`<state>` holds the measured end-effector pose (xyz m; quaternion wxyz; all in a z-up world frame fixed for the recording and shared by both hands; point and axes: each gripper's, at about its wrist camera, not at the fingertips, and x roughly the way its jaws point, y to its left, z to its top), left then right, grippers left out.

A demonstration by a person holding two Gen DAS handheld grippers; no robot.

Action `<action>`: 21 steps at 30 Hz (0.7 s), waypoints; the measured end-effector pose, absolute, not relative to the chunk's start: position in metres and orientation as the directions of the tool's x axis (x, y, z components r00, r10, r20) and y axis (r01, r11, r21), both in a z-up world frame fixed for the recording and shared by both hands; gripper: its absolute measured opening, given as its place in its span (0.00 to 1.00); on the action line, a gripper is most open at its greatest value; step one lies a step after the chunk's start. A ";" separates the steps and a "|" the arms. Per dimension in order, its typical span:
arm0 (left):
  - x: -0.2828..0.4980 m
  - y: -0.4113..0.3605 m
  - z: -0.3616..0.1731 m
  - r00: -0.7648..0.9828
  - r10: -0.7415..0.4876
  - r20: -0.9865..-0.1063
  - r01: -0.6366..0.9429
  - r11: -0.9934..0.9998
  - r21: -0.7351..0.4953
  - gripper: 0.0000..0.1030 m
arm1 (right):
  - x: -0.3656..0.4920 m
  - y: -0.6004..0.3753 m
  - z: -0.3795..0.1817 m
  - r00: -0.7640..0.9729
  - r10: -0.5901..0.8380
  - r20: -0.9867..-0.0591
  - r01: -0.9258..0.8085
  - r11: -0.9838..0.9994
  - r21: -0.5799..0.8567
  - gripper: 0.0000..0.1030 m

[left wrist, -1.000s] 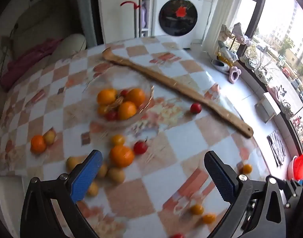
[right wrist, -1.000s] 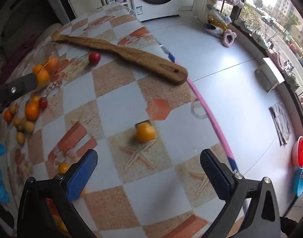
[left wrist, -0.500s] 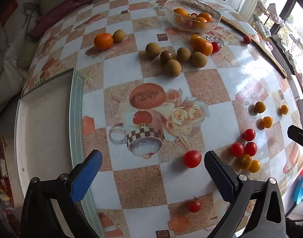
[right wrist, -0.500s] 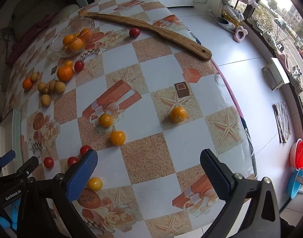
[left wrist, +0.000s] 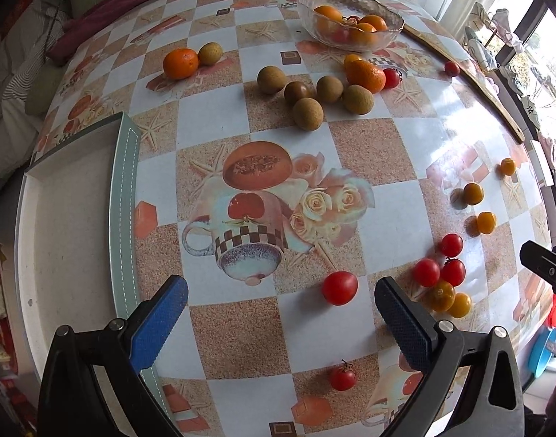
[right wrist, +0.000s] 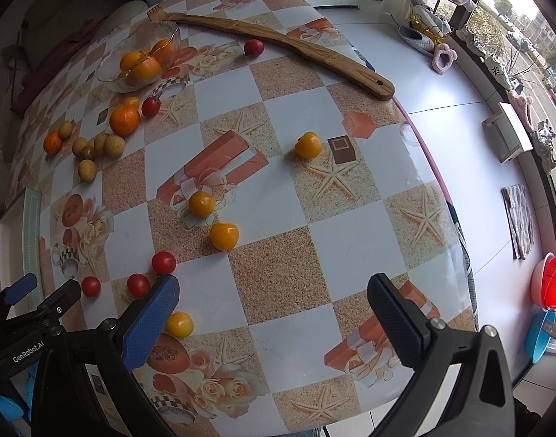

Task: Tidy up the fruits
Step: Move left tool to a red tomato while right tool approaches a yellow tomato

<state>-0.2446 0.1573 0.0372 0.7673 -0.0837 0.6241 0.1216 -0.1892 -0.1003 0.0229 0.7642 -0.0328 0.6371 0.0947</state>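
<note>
Loose fruit lies over a round table with a patterned cloth. My left gripper [left wrist: 279, 315] is open and empty, just short of a red cherry tomato [left wrist: 339, 287]. A cluster of red and yellow tomatoes [left wrist: 440, 278] lies to its right. Several brown kiwis [left wrist: 307, 113], oranges [left wrist: 363, 73] and a glass bowl [left wrist: 350, 18] holding oranges sit farther back. My right gripper [right wrist: 272, 313] is open and empty above the near table edge. Yellow tomatoes [right wrist: 224, 236] and red tomatoes [right wrist: 164, 262] lie ahead of it to the left, and the glass bowl [right wrist: 139, 58] sits far left.
A white tray with a green rim [left wrist: 125, 196] sits at the table's left edge. A long wooden back scratcher [right wrist: 278, 42] lies across the far side. The table edge [right wrist: 460, 225] drops to a white floor with shoes, a rag and buckets.
Both grippers have pulled back from the far side of the table to its near side; the views now take in the near tomatoes and the tray. Both stay open.
</note>
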 end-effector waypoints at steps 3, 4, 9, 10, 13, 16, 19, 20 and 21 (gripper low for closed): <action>-0.245 0.158 0.036 0.186 0.081 -0.979 -0.286 0.958 0.025 1.00 | -0.188 -0.102 0.024 0.175 0.104 -0.979 -0.184 0.980 0.071 1.00; -0.245 0.157 0.036 0.185 0.079 -0.980 -0.284 0.958 0.024 1.00 | -0.187 -0.103 0.024 0.174 0.105 -0.979 -0.183 0.980 0.072 1.00; -0.244 0.155 0.033 0.176 0.075 -0.982 -0.286 0.958 0.022 1.00 | -0.187 -0.105 0.024 0.173 0.107 -0.979 -0.177 0.981 0.076 1.00; -0.244 0.155 0.032 0.174 0.073 -0.982 -0.290 0.957 0.020 1.00 | -0.187 -0.105 0.024 0.172 0.108 -0.979 -0.176 0.981 0.077 1.00; -0.243 0.158 0.028 0.167 0.069 -0.984 -0.303 0.953 0.016 1.00 | -0.187 -0.106 0.024 0.175 0.109 -0.979 -0.177 0.981 0.078 1.00; -0.244 0.158 0.026 0.163 0.067 -0.984 -0.314 0.949 0.013 1.00 | -0.186 -0.107 0.023 0.172 0.110 -0.979 -0.174 0.981 0.079 1.00; -0.244 0.157 0.025 0.165 0.070 -0.984 -0.312 0.950 0.015 1.00 | -0.184 -0.110 0.023 0.176 0.108 -0.978 -0.171 0.982 0.078 1.00; -0.244 0.157 0.024 0.165 0.071 -0.984 -0.310 0.951 0.016 1.00 | -0.183 -0.110 0.023 0.178 0.107 -0.978 -0.170 0.982 0.076 1.00; -0.244 0.156 0.024 0.163 0.070 -0.984 -0.308 0.951 0.017 1.00 | -0.182 -0.111 0.023 0.179 0.105 -0.978 -0.170 0.983 0.075 1.00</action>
